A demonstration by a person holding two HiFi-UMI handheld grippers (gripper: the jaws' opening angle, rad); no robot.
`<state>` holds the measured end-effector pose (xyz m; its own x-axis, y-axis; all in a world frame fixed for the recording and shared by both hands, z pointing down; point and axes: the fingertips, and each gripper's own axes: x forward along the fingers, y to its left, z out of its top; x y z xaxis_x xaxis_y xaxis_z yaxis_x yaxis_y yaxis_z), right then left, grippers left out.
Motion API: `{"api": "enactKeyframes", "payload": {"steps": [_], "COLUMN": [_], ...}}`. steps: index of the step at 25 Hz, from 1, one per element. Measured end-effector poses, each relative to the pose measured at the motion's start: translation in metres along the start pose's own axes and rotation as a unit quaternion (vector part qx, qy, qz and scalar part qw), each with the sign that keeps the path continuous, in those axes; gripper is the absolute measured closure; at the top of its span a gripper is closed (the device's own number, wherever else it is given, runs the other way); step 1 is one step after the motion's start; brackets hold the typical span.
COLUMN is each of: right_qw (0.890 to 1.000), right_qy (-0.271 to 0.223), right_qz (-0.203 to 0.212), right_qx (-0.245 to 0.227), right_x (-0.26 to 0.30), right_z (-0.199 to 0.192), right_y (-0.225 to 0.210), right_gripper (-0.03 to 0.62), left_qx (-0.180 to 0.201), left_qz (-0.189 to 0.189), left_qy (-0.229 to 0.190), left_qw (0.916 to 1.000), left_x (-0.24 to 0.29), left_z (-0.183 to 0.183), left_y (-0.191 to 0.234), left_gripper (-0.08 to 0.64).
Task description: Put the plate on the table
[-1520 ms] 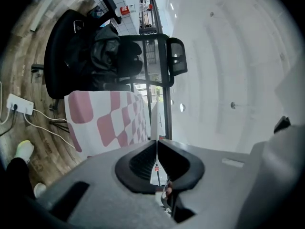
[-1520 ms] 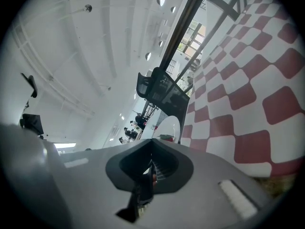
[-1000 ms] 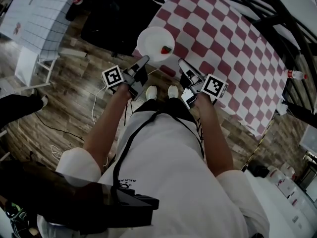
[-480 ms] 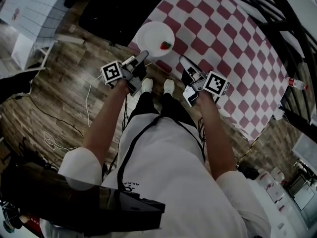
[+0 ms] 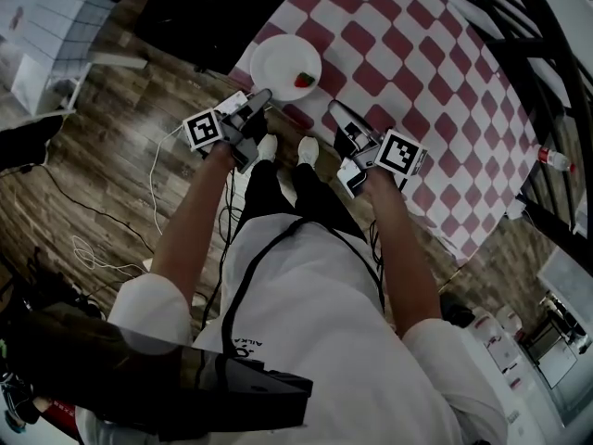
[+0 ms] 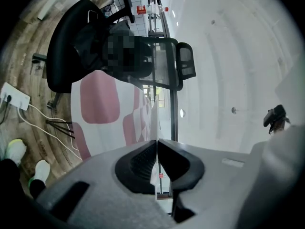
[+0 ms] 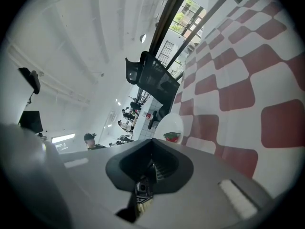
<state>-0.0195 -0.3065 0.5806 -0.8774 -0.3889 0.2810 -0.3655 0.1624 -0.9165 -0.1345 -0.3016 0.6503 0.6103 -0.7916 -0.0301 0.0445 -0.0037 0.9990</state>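
**A:** Where is the plate?

**B:** The white plate (image 5: 283,61) lies flat on the tabletop (image 5: 435,72), on the red-and-white checked cloth (image 5: 389,26), close to its near corner. A small red fruit (image 5: 304,80) sits on the plate, toward the person's right.

**A:** And the left gripper?

**B:** The left gripper (image 5: 262,95) is held right at the cloth's near edge, with the wooden floor (image 5: 120,184) below it. Its tips point up toward the plate's near rim. They are near it but apart, touching nothing. In the left gripper view its fingers (image 6: 138,162) are pressed together, tip against tip, with nothing between them. That view looks along the hanging side of the cloth toward a black office chair (image 6: 95,42).

**A:** The right one?

**B:** The right gripper (image 5: 334,109) hovers over the cloth's near edge, to the right of the plate and a little nearer the person. Its fingers (image 7: 167,168) are closed on each other too, and empty. In the right gripper view the plate shows just beyond the tips, slightly to their right. The fruit is on its near side, and bare checked cloth separates plate and tips.

**A:** So neither holds it?

**B:** Neither. The plate rests on its own, ahead of both pairs of fingers and closer to the left pair.

**A:** Anything around them?

**B:** The person's pale shoes (image 5: 267,146) stand on the floor between the two grippers. A white power strip (image 6: 12,95) with its cables lies on the boards.
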Motion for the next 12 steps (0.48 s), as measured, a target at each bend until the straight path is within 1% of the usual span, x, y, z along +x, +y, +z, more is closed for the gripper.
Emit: {"api": "enactKeyframes", "payload": {"steps": [3,8,11,12], "right_qw": [1.0,1.0,1.0,1.0], "right_qy": [0.005,0.007,0.012,0.013], "right_qz": [-0.003,-0.007,-0.01,-0.011], "right_qx": [-0.009,0.002,-0.01,-0.005], "right_x": [0.002,0.004,0.005,0.004], "right_z": [0.001,-0.002,-0.006,-0.007], "right_y": [-0.005,-0.008,-0.012,-0.014], "right_gripper": [0.584,0.584,0.584,0.584], "left_qx": [-0.006,-0.01,-0.01,-0.011], "left_qz": [0.004,0.006,0.01,0.011], "left_qy": [0.001,0.0,0.003,0.004], "left_qw": [1.0,0.9999,0.9999,0.9999], "left_x": [-0.001,-0.002,-0.003,-0.004], "left_z": [-0.001,0.0,-0.001,-0.001], "left_y": [0.007,0.018,0.024,0.025], "left_gripper": [0.54,0.54,0.54,0.54]}}
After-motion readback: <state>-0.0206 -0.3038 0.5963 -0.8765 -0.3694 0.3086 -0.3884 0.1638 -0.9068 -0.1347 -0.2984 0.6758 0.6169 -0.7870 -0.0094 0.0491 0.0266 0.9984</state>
